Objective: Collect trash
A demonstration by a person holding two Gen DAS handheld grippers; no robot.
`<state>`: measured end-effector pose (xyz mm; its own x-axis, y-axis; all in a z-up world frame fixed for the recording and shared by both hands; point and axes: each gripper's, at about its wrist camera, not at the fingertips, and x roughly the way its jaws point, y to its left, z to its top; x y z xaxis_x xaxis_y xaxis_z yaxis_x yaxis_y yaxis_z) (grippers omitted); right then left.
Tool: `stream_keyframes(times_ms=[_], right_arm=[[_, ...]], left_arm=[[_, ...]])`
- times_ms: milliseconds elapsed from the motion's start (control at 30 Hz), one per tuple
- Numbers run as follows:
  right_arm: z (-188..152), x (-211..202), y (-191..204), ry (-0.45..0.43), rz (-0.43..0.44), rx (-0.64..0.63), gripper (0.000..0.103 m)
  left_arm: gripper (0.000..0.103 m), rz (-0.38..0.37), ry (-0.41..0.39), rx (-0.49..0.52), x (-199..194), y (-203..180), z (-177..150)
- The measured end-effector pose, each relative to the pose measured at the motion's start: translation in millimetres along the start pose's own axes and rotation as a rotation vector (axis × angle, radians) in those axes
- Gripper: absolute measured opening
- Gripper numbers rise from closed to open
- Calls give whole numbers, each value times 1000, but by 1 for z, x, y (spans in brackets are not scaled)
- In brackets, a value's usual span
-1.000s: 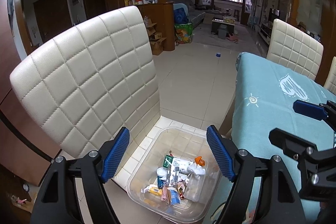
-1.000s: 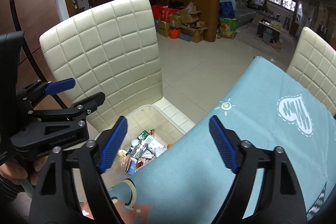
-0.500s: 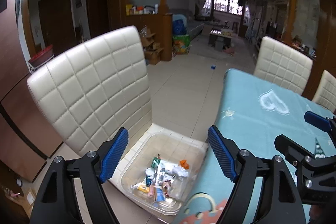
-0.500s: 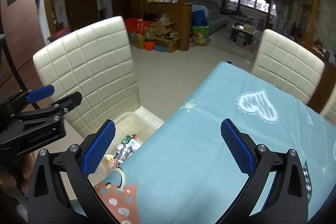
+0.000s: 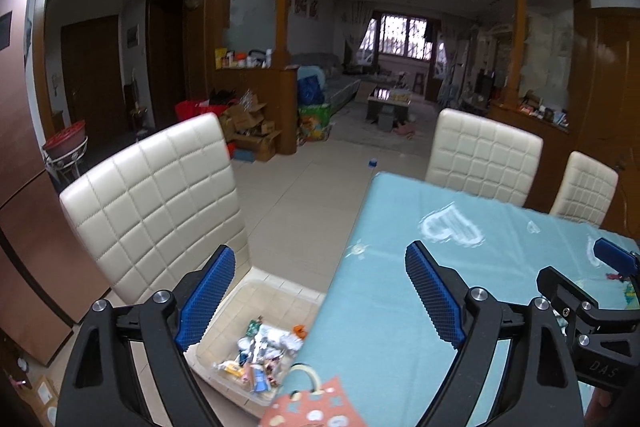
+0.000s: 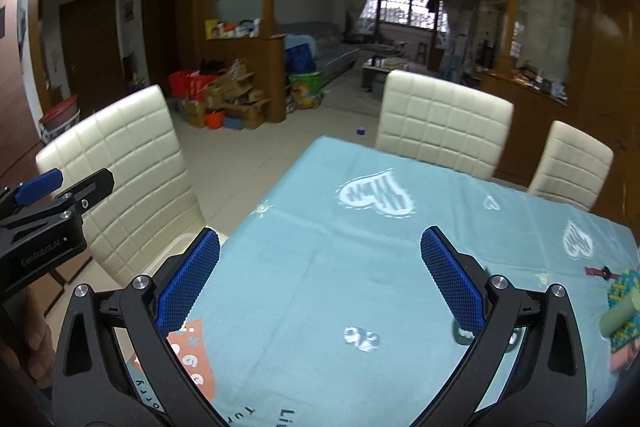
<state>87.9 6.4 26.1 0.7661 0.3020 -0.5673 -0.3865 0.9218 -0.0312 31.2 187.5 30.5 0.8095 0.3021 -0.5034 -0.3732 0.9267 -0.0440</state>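
Hovering over the counter's (image 6: 360, 267) teal tablecloth, right tool (image 6: 320, 275) has jaws spread wide, nothing between them. Left tool (image 5: 316, 291) jaws are opening, also empty, above the counter edge and the clear plastic bin (image 5: 224, 315). Bin sits on the seat of the cream quilted chair (image 5: 160, 195), just beside the counter. Trash (image 5: 264, 351), wrappers and packets, lies piled inside the bin. Green roller-like item (image 6: 620, 315) rests at the counter's right edge.
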Motion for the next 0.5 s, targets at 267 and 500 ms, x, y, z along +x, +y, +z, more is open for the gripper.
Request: stream_keyframes(times_ms=[267,500], right_arm=[[8,-40,-31,-76,-52,45,100],[2,-49,-49,-77,-53,73,100]], left_arm=[[91,-32,-50,30,-26,-33,8],[91,-41,-77,67,-36,-48,10]])
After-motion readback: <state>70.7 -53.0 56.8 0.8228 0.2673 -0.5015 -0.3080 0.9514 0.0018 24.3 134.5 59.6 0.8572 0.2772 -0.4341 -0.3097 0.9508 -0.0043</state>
